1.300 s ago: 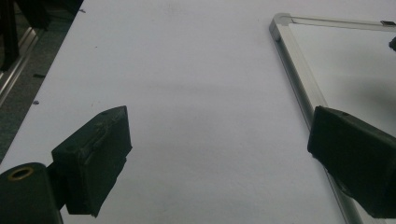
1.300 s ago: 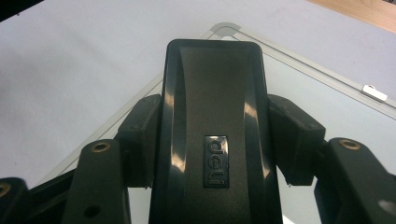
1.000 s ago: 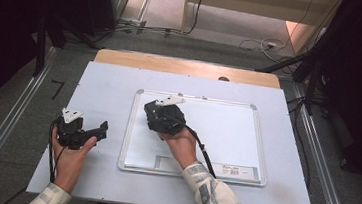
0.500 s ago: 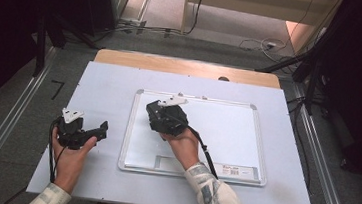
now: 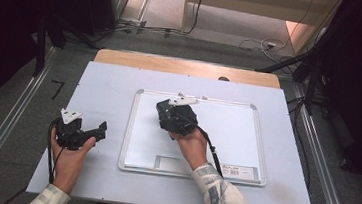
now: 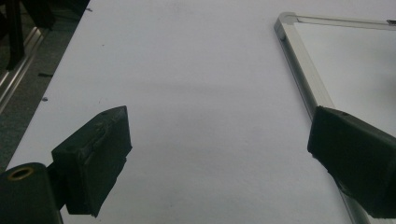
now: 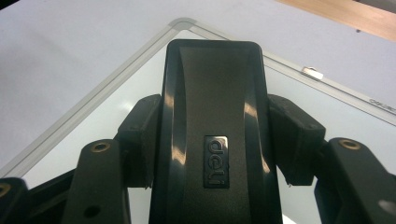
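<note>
1. High view: right gripper (image 5: 175, 112) sits over the upper-left part of the whiteboard (image 5: 226, 136), which lies flat on the tabletop (image 5: 110, 82). The left gripper (image 5: 100, 128) hangs off to the board's left, over bare tabletop, pointing toward the board's left edge. The right hand is clearly the nearer one to the board surface.
2. Left gripper view: fingers (image 6: 95, 161) spread wide with nothing between them; the whiteboard's frame (image 6: 303, 81) runs along the right side, just beside the far finger.
3. Right gripper view: fingers (image 7: 140, 140) clamped on a black eraser (image 7: 215, 121), one on each long side. Eraser's long axis runs straight ahead along the fingers, aimed at the board's rounded corner (image 7: 180, 23). Probably a wipe stroke next, pad down on the board.
</note>
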Available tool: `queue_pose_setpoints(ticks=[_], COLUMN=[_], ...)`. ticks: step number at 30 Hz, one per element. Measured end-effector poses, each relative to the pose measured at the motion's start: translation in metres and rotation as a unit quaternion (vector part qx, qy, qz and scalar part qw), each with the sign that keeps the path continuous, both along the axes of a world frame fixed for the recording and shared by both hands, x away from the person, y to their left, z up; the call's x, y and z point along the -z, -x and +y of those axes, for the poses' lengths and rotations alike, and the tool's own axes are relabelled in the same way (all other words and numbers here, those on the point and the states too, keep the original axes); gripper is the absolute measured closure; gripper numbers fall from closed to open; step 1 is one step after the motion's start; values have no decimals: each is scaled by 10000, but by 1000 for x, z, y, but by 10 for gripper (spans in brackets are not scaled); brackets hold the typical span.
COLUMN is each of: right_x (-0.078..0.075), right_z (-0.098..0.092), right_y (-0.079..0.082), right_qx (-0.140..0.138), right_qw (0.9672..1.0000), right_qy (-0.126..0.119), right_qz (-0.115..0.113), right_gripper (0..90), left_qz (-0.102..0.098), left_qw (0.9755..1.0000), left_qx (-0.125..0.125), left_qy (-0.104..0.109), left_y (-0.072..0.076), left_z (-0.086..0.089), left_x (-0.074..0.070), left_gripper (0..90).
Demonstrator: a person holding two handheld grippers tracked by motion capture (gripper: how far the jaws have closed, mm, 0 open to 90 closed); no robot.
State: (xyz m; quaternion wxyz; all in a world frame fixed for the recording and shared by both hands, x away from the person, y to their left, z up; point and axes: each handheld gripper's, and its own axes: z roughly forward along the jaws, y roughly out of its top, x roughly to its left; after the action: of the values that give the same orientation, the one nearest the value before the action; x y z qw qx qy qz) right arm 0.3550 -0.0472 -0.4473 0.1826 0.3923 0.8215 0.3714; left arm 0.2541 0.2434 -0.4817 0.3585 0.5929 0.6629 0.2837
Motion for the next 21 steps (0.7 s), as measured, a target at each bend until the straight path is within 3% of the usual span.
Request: queue_pose_setpoints(ticks=[21], right_x=[-3], right_z=[-46], right_y=[-5], right_qx=[407], right_qw=[9992], right_qy=[-17], right_qz=[-39], right_gripper=[383], left_qz=[3], left_qw=[10000], left_qx=[-20], left_qy=[-32], left_y=[1], left_z=[0], left_x=[0], left_gripper=[65])
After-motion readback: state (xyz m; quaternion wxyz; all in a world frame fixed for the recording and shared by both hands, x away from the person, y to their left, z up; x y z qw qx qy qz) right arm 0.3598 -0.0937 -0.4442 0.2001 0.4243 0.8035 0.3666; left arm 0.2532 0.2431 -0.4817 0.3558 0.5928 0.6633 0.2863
